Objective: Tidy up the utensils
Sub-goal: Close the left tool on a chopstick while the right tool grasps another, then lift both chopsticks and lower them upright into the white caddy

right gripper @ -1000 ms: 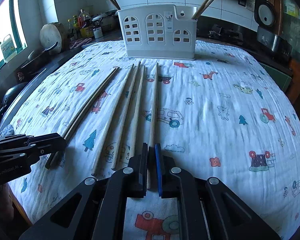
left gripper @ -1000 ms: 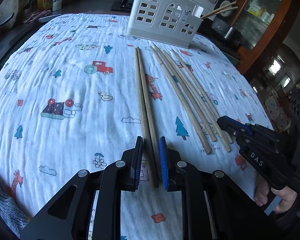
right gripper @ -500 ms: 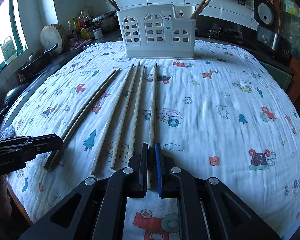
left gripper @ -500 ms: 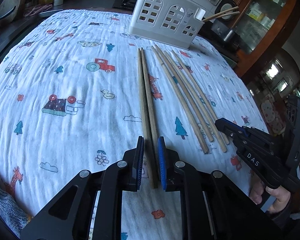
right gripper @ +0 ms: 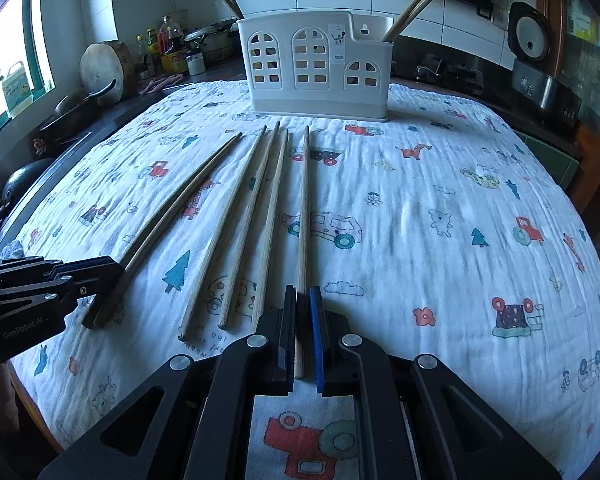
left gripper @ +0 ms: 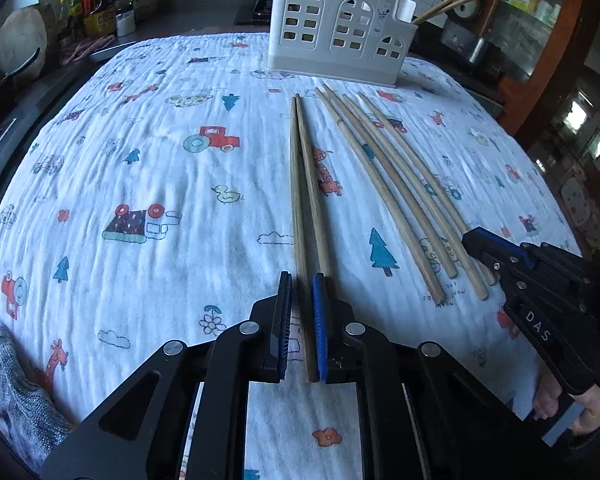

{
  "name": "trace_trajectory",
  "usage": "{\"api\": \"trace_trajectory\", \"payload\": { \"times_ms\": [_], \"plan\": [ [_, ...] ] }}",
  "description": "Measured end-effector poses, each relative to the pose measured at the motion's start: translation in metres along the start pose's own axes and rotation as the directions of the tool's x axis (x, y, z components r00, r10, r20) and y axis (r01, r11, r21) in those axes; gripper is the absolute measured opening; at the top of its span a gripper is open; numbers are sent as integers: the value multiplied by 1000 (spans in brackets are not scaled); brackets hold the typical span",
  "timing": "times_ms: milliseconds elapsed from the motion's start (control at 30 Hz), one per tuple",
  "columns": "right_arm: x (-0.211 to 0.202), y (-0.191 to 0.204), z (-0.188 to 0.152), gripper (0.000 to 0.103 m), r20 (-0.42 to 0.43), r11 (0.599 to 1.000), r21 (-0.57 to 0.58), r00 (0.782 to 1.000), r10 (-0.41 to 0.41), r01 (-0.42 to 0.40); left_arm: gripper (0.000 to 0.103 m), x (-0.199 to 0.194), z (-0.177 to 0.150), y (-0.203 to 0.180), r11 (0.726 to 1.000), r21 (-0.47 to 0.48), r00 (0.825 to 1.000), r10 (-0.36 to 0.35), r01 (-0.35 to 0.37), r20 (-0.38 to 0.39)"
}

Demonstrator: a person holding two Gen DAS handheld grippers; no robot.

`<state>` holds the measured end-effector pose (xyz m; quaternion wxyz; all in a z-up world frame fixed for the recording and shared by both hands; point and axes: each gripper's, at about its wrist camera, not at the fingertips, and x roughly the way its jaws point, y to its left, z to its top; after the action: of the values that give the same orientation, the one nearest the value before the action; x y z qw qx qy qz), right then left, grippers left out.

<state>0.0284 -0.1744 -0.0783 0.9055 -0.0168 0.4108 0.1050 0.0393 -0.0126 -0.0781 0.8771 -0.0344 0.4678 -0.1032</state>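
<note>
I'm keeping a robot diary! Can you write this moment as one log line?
left gripper: around dark wooden chopstick pair | right gripper: around pale chopstick | white plastic caddy: behind

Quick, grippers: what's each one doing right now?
Left gripper: partly open, jaws straddling one of the dark chopsticks, not clamped.
Right gripper: narrowly open around the rightmost light chopstick, grip not confirmed.
</note>
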Motion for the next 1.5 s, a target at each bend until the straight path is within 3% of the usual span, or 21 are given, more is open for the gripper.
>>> {"api": "trace_trajectory", "payload": {
  "times_ms": [233, 467, 667, 800, 1100, 1267, 1400, 1500],
  "plan": [
    [-3, -2, 0, 6, 20, 1000, 8, 1000, 6, -6, 6, -4, 3, 8, 999, -26, 999, -36, 36, 6],
    [-36, -8, 19, 6, 115, 1000, -7, 993, -3, 4, 6, -35, 14, 8, 999, 30, 995, -44, 41, 92],
    [-70, -12, 56, 7, 225, 999, -46, 974, -5, 16, 5, -65, 42, 11, 997, 78, 981, -40, 26, 190],
    [-82, -18, 86, 7, 265, 998, -60, 964, 12, 4, 5, -77, 69, 13, 993, 100, 970, -91, 70, 225],
    [-99, -34, 165, 7, 278, 994, -104, 959, 53, -25, 5, -98, 135, 5, 982, 170, 951, -126, 80, 281],
    [-121, -43, 215, 7, 271, 990, -131, 959, 83, -49, 5, -124, 176, -3, 970, 218, 929, -173, 104, 328],
    [-139, -47, 251, 7, 277, 987, -148, 956, 96, -56, 5, -152, 212, -8, 963, 232, 892, -224, 139, 393],
    [-145, -48, 270, 7, 298, 988, -154, 953, 62, -16, 5, -164, 235, -15, 962, 244, 868, -224, 123, 444]
  ]
}}
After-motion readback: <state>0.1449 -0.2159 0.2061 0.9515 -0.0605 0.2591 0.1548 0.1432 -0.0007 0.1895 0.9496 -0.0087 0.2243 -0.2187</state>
